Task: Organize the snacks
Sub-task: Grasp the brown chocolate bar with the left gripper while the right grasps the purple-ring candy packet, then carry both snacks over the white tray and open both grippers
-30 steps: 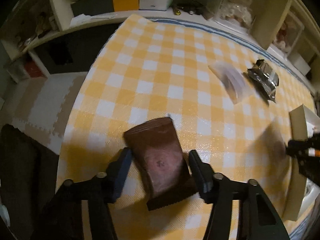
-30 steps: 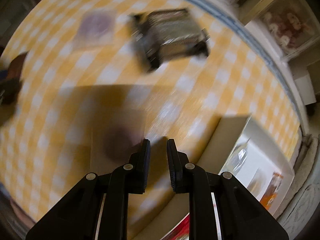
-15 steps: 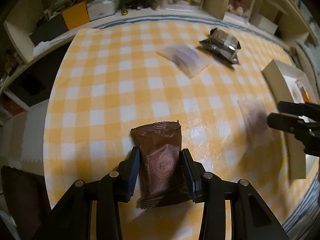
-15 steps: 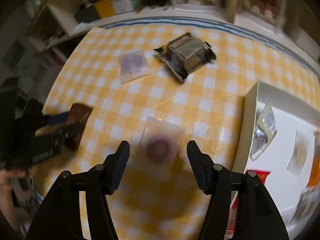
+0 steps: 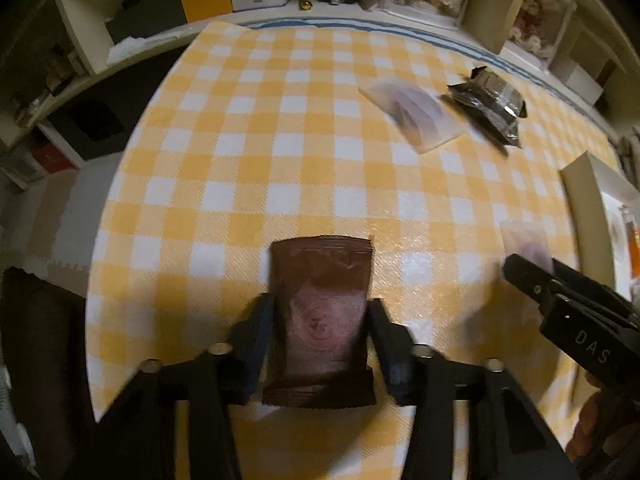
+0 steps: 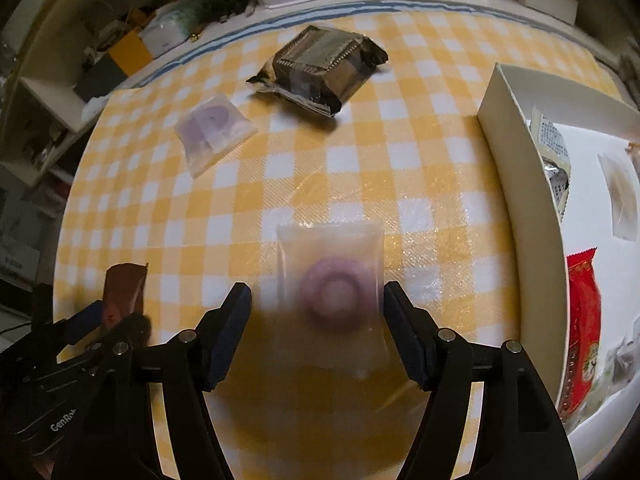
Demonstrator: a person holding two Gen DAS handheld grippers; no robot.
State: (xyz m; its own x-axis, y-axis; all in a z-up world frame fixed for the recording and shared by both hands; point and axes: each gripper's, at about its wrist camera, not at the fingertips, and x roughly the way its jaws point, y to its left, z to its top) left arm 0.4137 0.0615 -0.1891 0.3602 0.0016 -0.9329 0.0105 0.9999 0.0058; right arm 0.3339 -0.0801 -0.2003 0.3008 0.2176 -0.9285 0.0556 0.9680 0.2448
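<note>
**Two packets bracketed, two more waiting on the cloth**

Your left gripper point(image 5: 320, 320) has the brown snack packet point(image 5: 322, 316) between its fingers; the pads sit right at the packet's long edges, close enough that you appear to be pinching it, though it lies flat on the checked tablecloth point(image 5: 280, 140) and is not lifted. Your right gripper point(image 6: 316, 320) is spread wide around the clear packet with the purple ring point(image 6: 332, 292), with a visible gap on each side, so nothing is gripped there yet.

Ahead of the right gripper and to its left lies a second clear purple packet point(image 6: 212, 132); further ahead, roughly straight on, lies the dark foil-wrapped tray of biscuits point(image 6: 320, 68). Both are well apart from either gripper. To the right of the right gripper stands the white box point(image 6: 516, 148), its near wall just beside the clear packet. Inside it you can already see a red packet point(image 6: 582, 320), a pale sachet point(image 6: 622, 196) and a printed wrapper point(image 6: 552, 148) against the wall.

By my reading, the job is partway through: some snacks are boxed, four remain on the cloth. Two are lined up for you now. What is left is to close the right gripper, carry both packets into the box, then come back for the far pair.
</note>
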